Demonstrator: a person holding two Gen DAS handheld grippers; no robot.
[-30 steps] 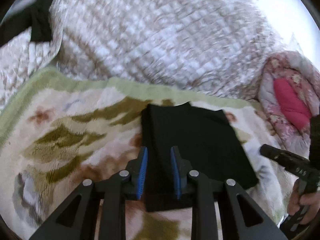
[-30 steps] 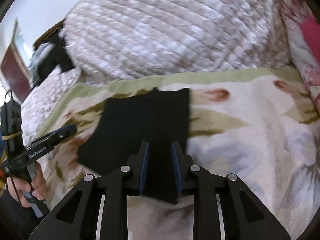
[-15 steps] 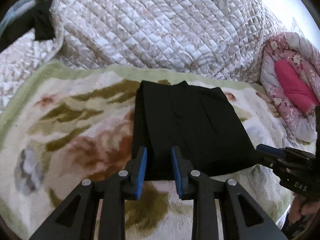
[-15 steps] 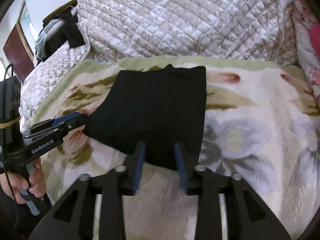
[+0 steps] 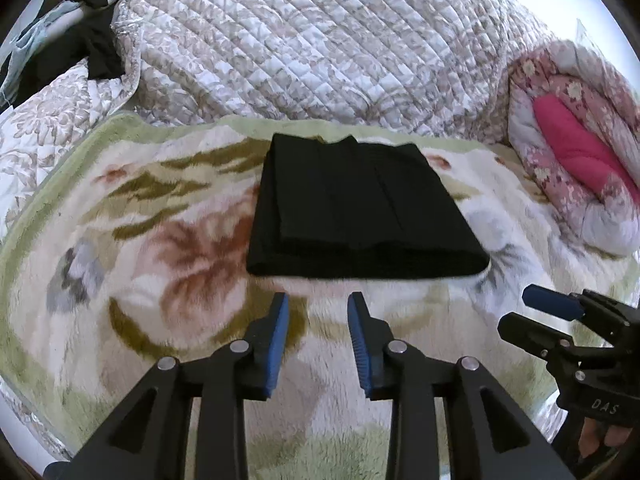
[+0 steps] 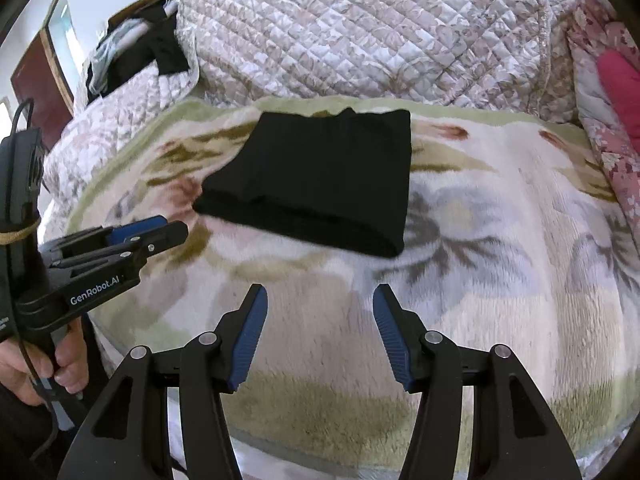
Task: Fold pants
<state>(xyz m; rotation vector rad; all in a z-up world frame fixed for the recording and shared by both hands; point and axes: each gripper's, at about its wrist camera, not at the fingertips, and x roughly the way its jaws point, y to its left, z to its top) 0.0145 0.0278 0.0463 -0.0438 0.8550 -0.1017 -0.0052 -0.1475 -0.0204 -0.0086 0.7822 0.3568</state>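
The black pants [image 5: 360, 208] lie folded into a flat rectangle on the floral blanket [image 5: 160, 248]; they also show in the right wrist view [image 6: 320, 184]. My left gripper [image 5: 318, 304] is open and empty, a short way in front of the pants' near edge. My right gripper [image 6: 320, 296] is open wider and empty, also in front of the pants and apart from them. The right gripper shows at the right edge of the left wrist view [image 5: 536, 312], and the left gripper shows at the left of the right wrist view [image 6: 160, 228].
A quilted beige cover [image 5: 320, 40] is heaped behind the blanket. A pink floral quilt roll [image 5: 572, 152] lies at the right. Dark clothes [image 5: 92, 44] hang at the back left. A dark red door [image 6: 36, 92] stands at the far left.
Both grippers have let go of the pants' near edge, opened, and drawn back towards me. The folded pants now lie flat on the blanket.
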